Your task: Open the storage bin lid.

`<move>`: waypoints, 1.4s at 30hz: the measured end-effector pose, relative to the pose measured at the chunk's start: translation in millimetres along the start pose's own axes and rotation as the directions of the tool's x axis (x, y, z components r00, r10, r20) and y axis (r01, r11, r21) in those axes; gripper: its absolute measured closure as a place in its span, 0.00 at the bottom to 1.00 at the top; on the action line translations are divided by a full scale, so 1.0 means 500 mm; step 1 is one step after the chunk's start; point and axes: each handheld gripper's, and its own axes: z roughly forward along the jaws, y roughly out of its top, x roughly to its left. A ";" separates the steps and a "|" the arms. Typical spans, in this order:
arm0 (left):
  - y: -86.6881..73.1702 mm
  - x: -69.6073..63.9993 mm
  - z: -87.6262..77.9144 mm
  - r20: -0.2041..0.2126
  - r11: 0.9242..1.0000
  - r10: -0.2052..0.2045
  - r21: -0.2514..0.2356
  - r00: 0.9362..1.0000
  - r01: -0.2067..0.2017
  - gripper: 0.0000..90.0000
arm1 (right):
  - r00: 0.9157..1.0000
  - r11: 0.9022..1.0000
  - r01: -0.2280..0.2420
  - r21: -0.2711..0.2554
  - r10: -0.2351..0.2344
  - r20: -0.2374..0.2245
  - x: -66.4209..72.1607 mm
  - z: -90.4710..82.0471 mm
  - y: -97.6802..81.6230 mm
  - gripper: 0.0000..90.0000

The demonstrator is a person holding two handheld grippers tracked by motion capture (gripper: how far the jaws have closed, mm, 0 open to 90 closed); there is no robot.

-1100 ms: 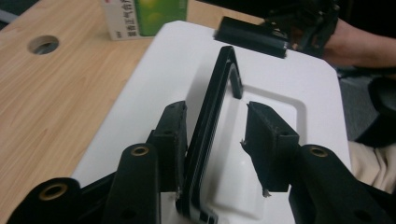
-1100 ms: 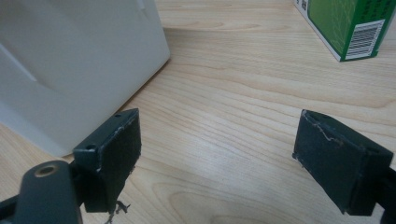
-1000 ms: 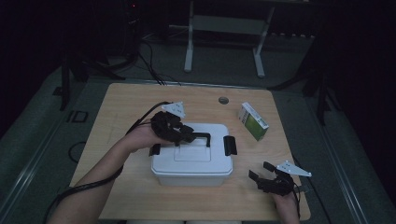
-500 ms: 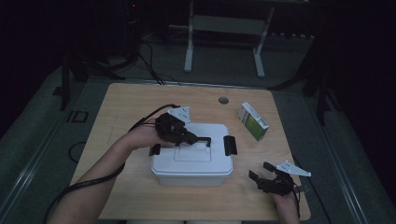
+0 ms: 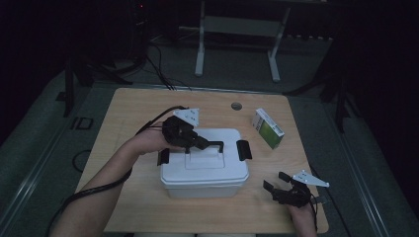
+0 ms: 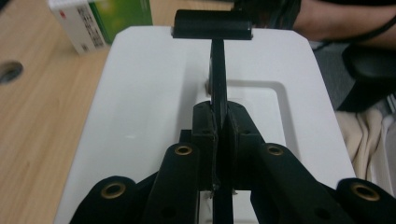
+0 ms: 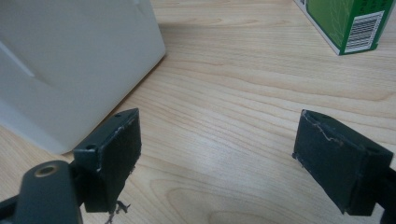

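High view is showing the left gripper [image 5: 205, 144] sitting over the lid of the white box [image 5: 205, 173], its jaws having just been closing with the box's black handle [image 5: 215, 144] between them. Looking along that tool in the left gripper view, the two black pads are pressing from either side on the thin upright bar of the handle [image 6: 217, 79], so the left gripper [image 6: 218, 126] is clamping the handle rather than merely straddling it. The bar is running straight away from the jaws across the sunken middle of the lid toward a black latch [image 6: 212, 24] at the far edge of the white box [image 6: 140, 116]. The box is standing near the middle of the wooden table [image 5: 138, 108], with black latches on its two ends. Over by the table's near right corner, the right gripper [image 5: 277, 181] is lying low by the tabletop, well apart from the box. Its jaws are standing wide apart in the right gripper view, with bare wood between them and nothing in their grasp [image 7: 217, 158]; a corner of the white box [image 7: 70, 60] is showing just beyond the jaw on that picture's left. A green and white carton [image 5: 267, 128] is lying on the table to the right of the box, apart from both tools.
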 end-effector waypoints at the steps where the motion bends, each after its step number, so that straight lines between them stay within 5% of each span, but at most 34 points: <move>1: 0.000 0.000 0.000 0.000 1.000 0.000 0.000 1.000 0.000 0.93 | 1.000 1.000 0.000 0.000 0.000 0.000 0.000 0.000 0.000 0.16; 14: 0.017 -0.015 -0.082 -0.093 0.999 -0.014 -0.036 0.996 0.011 0.93 | 1.000 1.000 -0.007 -0.012 0.007 -0.002 -0.001 -0.003 0.003 0.16; 19: -0.003 -0.017 -0.111 -0.124 0.999 -0.039 -0.041 0.991 0.034 0.93 | 1.000 1.000 -0.003 -0.014 0.003 -0.003 0.001 -0.003 0.004 0.16; 30: -0.084 -0.027 -0.186 -0.212 0.993 -0.117 -0.039 0.970 0.111 0.93 | 1.000 1.000 0.000 -0.023 0.000 0.003 0.003 -0.004 0.006 0.16; 31: -0.101 -0.029 -0.205 -0.232 0.989 -0.146 -0.046 0.962 0.139 0.93 | 1.000 1.000 0.003 -0.021 -0.003 0.002 0.004 -0.003 0.007 0.16; 32: -0.101 -0.029 -0.205 -0.232 0.989 -0.146 -0.046 0.962 0.139 0.93 | 1.000 1.000 0.006 -0.022 -0.006 0.001 0.004 -0.003 0.007 0.16; 33: -0.118 -0.032 -0.228 -0.259 0.985 -0.169 -0.055 0.951 0.161 0.93 | 1.000 1.000 0.007 -0.023 -0.007 0.002 0.004 -0.003 0.007 0.16; 34: -0.118 -0.032 -0.228 -0.259 0.985 -0.169 -0.055 0.951 0.161 0.93 | 1.000 1.000 0.007 -0.023 -0.007 0.002 0.004 -0.003 0.007 0.16; 35: -0.135 -0.036 -0.251 -0.285 0.981 -0.192 -0.072 0.939 0.179 0.93 | 1.000 1.000 0.008 -0.022 -0.008 0.000 0.004 -0.003 0.007 0.16; 36: -0.135 -0.036 -0.251 -0.285 0.981 -0.192 -0.072 0.939 0.179 0.93 | 1.000 1.000 0.008 -0.023 -0.008 0.001 0.004 -0.003 0.007 0.16; 37: -0.154 -0.039 -0.275 -0.313 0.976 -0.217 -0.081 0.925 0.201 0.93 | 1.000 1.000 0.005 -0.021 -0.005 0.003 0.004 -0.003 0.007 0.16; 38: -0.154 -0.039 -0.275 -0.313 0.976 -0.217 -0.081 0.925 0.201 0.93 | 1.000 1.000 0.005 -0.021 -0.005 0.003 0.004 -0.003 0.007 0.16; 40: -0.173 -0.042 -0.299 -0.345 0.971 -0.240 -0.086 0.907 0.224 0.93 | 1.000 1.000 0.005 -0.021 -0.005 0.005 0.004 -0.002 0.007 0.16; 41: -0.194 -0.047 -0.324 -0.379 0.965 -0.263 -0.100 0.887 0.244 0.93 | 1.000 1.000 0.006 -0.020 -0.006 0.005 0.004 -0.002 0.007 0.16; 42: -0.201 -0.049 -0.331 -0.388 0.963 -0.271 -0.102 0.881 0.251 0.93 | 1.000 1.000 0.007 -0.019 -0.007 0.006 0.004 -0.002 0.007 0.16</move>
